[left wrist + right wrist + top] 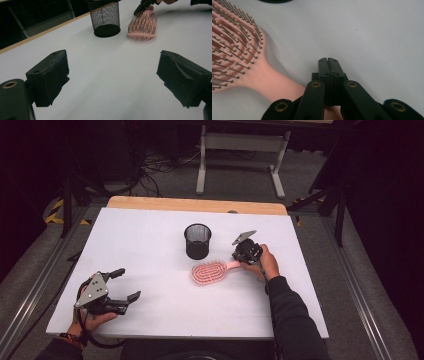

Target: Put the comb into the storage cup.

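Note:
A pink hairbrush [210, 272] lies bristles up on the white table [150, 235], its handle pointing right. My right gripper [241, 254] sits over the handle end with its jaws pressed flat together. In the right gripper view the handle [274, 86] runs under my shut right gripper [328, 60], and nothing shows between its tips. A black mesh cup [197, 241] stands upright just behind the brush. My left gripper [128, 284] rests near the front left edge, open and empty. The left gripper view shows my left gripper [112, 75] wide apart, with the brush [143, 25] and cup [105, 17] far ahead.
A wooden strip [197, 205] runs along the table's far edge. Beyond it are a white frame stand [240, 150] and cables on the floor. The bare white surface spreads between the two grippers.

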Motion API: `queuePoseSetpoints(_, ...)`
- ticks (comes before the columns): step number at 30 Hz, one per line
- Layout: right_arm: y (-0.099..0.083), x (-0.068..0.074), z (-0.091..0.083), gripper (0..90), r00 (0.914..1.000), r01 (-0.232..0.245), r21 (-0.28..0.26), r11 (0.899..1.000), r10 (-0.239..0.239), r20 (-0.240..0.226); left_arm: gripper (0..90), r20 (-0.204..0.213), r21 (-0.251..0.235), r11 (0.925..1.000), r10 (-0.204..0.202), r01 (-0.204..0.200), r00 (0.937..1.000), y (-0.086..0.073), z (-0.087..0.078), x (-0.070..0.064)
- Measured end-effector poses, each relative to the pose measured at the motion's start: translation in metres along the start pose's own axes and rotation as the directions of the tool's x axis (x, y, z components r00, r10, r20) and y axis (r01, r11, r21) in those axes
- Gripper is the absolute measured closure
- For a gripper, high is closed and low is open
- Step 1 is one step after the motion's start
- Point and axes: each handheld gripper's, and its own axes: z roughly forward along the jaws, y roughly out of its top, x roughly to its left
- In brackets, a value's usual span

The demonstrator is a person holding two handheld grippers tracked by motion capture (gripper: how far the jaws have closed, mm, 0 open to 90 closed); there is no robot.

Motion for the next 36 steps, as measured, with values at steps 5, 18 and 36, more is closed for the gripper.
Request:
queuePoseSetpoints(5,-0.008,0.005,-0.005,90.0,0.9995,-0.032,-0.017,0.999,0.032,0.002,11.3,-0.004,0.004,1.0000,0.004,-0.004,1.0000,0.001,0.000,-0.001)
queuePoseSetpoints(18,-0.021,0.023,-0.016,90.0,0.9992,-0.025,-0.028,0.999,0.026,0.031,11.4,-0.014,0.013,0.9998,0.016,-0.016,0.9998,0.001,0.001,-0.002)
queuePoseSetpoints(36,-0.029,0.047,-0.028,90.0,0.9993,-0.013,-0.034,0.999,0.012,-0.036,11.1,-0.020,0.025,0.9989,0.041,-0.040,0.9990,0.002,0.001,-0.005)
